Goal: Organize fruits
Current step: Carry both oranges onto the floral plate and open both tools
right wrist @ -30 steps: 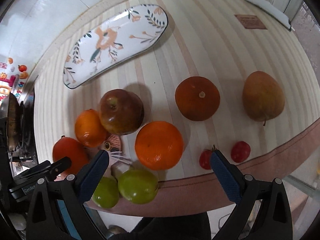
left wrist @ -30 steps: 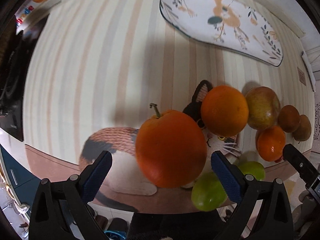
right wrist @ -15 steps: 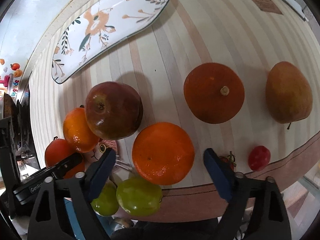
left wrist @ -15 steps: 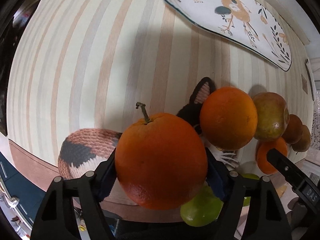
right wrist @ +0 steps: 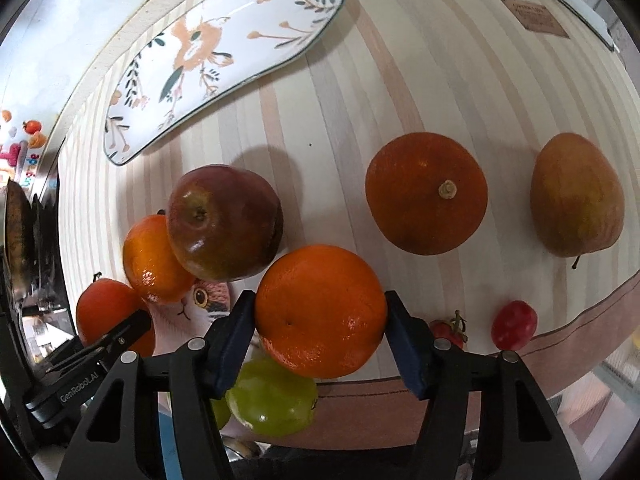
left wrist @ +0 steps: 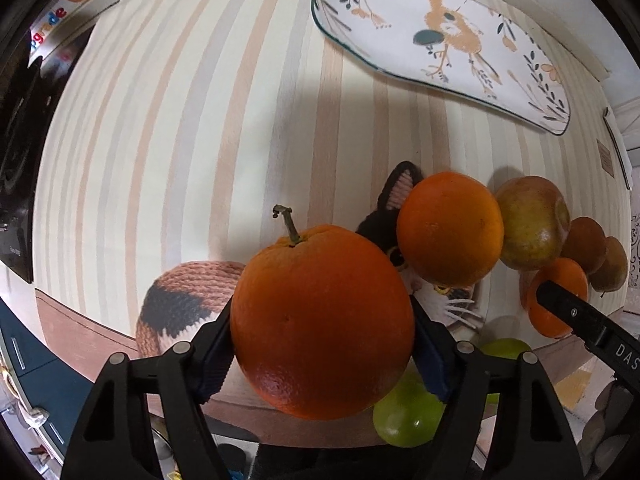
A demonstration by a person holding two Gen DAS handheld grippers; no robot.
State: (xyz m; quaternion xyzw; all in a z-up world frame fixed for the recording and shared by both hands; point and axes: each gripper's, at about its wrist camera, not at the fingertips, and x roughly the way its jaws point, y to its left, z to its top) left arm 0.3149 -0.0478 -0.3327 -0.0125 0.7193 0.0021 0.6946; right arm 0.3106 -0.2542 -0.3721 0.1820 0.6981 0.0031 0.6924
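My left gripper [left wrist: 322, 354] is shut on a large stemmed orange [left wrist: 320, 320], which also shows at the left in the right wrist view [right wrist: 108, 312]. My right gripper [right wrist: 320, 338] is shut on another orange [right wrist: 320, 310], seen past my left gripper too [left wrist: 556, 300]. A third orange [right wrist: 152, 258], a dark red apple [right wrist: 222, 222], a flattened deep-orange fruit [right wrist: 426, 194] and a brownish pear [right wrist: 576, 196] lie on the striped cloth. Two green fruits [right wrist: 272, 400] sit at the near edge. A long floral plate [right wrist: 224, 52] lies empty at the back.
A knitted cat mat [left wrist: 192, 300] lies under the left fruits. Two small red fruits [right wrist: 514, 324] sit near the table's front edge at right. A small brown tag [right wrist: 534, 16] lies at the far right. A black appliance [left wrist: 16, 160] stands to the left.
Both grippers moved forward and closed: the left around the stemmed orange, the right around the middle orange. The left orange now sits a little higher between the pads.
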